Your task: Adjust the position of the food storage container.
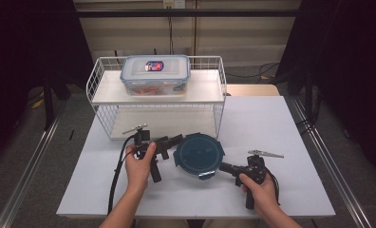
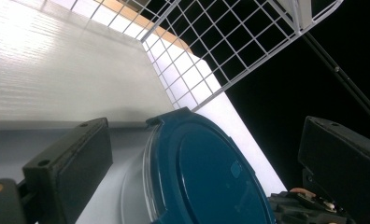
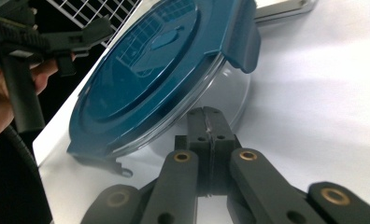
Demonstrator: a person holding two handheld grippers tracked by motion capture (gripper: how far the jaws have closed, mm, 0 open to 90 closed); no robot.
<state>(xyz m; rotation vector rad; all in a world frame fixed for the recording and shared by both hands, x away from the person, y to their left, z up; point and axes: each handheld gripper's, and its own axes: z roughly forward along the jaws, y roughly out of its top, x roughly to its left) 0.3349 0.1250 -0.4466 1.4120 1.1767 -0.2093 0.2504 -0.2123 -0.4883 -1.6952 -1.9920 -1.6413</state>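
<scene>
**Two grippers at a round lidded container, before a clasp is worked**

A round container (image 1: 198, 155) with a dark blue lid (image 3: 141, 60) stands on the white table (image 1: 271, 133), just in front of a white wire rack (image 1: 155, 97). The left gripper (image 1: 174, 141) points at the container's left side. In the left gripper view its jaws stand wide apart, with the lid between them and untouched by either pad, so it holds nothing. The right gripper (image 1: 222, 166) points at the container's lower right edge. In the right gripper view its two jaws are pressed together with nothing between them, their tip just beside the clear wall under the lid rim.

Judged from this arrangement, the step in hand is the approach to the lid: the left gripper is placed to steady the container, the right to work one of the clasps (image 3: 243, 37). The next move probably calls for the left jaws to close on the container, and for the right tip to be set under or against a clasp flap without sliding the container across the table.

Whether the right tip already touches the wall cannot be told. The contents are not legible through the clear wall. Several clasps are out of sight, so their state is unknown. On the rack's shelf sits a rectangular box (image 1: 155, 74); its reddish contents are too small to identify.
</scene>
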